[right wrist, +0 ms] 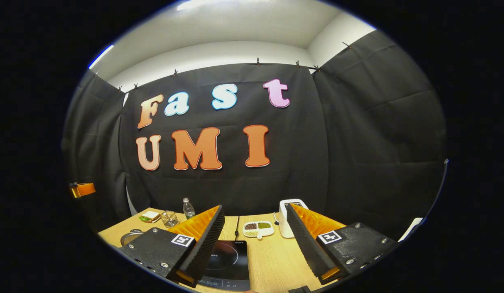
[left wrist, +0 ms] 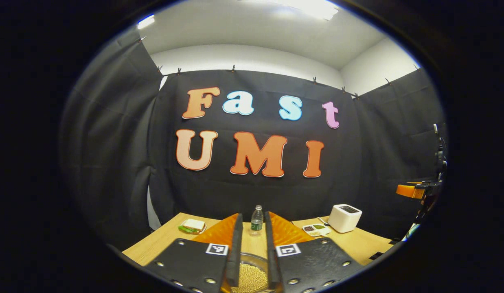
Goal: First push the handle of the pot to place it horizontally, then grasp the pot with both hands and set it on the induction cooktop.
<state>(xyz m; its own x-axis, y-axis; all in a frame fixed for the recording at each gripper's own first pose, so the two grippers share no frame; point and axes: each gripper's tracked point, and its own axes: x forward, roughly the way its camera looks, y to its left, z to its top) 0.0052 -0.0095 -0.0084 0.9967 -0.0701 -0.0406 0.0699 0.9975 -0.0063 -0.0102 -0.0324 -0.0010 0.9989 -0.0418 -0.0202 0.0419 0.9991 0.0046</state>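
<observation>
Directly below the wide-spread right tool (right wrist: 255, 240) lies the induction cooktop (right wrist: 229, 260).

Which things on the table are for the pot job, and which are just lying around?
For the job: pot, induction cooktop.

Just lying about: water bottle, sandwich, white appliance, divided dish of beans, small glass container.

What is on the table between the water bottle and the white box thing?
In the right gripper view, a small divided dish of beans sits between the water bottle and the white appliance.
</observation>
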